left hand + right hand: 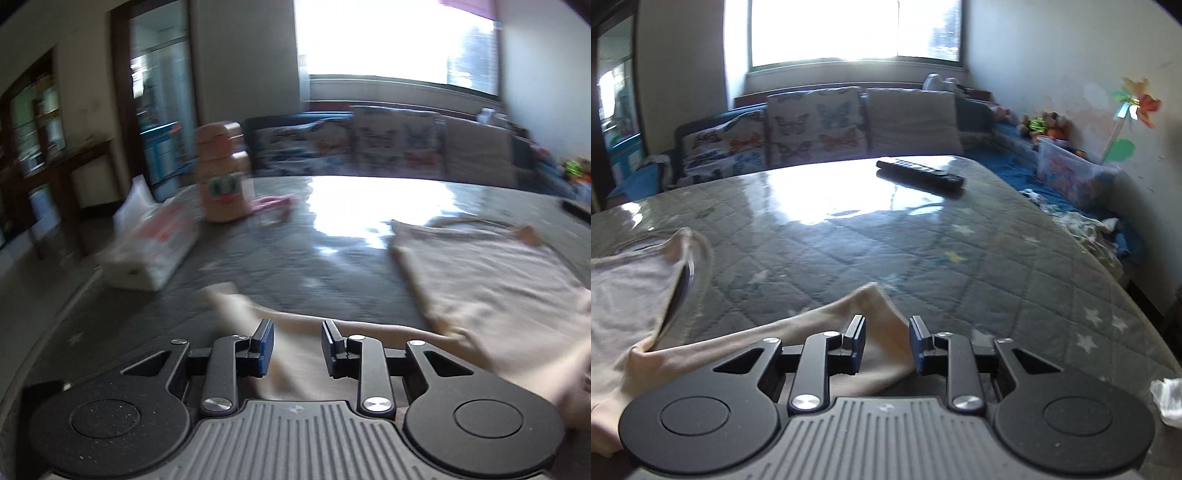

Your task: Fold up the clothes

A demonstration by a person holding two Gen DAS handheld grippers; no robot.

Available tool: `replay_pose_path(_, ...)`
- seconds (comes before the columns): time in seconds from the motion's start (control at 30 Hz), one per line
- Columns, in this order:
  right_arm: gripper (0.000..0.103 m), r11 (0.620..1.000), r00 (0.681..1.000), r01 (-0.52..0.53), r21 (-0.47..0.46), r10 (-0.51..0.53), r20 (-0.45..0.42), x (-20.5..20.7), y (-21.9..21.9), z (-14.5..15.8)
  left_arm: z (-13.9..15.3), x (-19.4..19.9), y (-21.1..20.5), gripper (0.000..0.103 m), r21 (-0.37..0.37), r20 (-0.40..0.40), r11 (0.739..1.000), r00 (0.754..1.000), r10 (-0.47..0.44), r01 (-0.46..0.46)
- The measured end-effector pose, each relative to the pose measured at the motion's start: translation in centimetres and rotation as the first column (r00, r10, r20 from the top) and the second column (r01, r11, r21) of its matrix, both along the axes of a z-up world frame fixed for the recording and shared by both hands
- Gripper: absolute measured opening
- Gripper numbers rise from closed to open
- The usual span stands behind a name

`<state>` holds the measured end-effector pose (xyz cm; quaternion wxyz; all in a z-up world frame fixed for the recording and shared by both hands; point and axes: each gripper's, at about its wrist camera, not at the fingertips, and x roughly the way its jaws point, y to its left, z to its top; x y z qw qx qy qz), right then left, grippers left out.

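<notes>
Both grippers, left (297,345) and right (887,343), fingers parted, hover over near corners of beige cotton garment (624,291) spread flat on grey quilted star-print worktop (960,240), likely positioned to pinch for folding.

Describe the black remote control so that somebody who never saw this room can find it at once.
Start at the large table with the grey quilted, star-printed cover. Look to its far edge, near the butterfly cushions under the window. The remote control lies there alone: long, flat and black, while the only other thing nearby is a beige garment.
</notes>
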<state>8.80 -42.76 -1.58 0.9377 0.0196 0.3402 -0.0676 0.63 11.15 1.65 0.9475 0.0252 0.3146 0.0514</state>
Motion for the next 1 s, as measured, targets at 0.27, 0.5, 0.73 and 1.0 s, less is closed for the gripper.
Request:
replay_pose_path(0.27, 0.028, 0.995, 0.994, -0.097, -0.002, 0.097, -0.052, 2.4, 2.2, -1.6, 0.2, -2.4, -5.3, 0.035, 0.013, -0.020, 0.968, 0.968, -0.249, 0.249)
replay_pose_path(0.5, 0.029, 0.989, 0.989, -0.141, -0.031, 0.140, -0.054, 2.2, 2.9, -0.9, 0.0, -4.8, -9.8, 0.043, 0.032, -0.036, 0.886, 0.886, -0.462, 0.463)
replay_pose_path(0.73, 0.039, 0.946, 0.946, -0.322, -0.033, 0.321, -0.046, -1.1, 6.4, 1.2, -0.8, -5.7, -14.1, 0.050, 0.080, -0.039, 0.790, 0.794, -0.607, 0.608)
replay_pose_path(1.0, 0.041, 0.807, 0.809, -0.588, -0.065, 0.586, -0.038, -6.1, 12.4, 3.5, -1.7, -5.4, -16.4, 0.046, 0.113, -0.049, 0.753, 0.760, -0.648, 0.649)
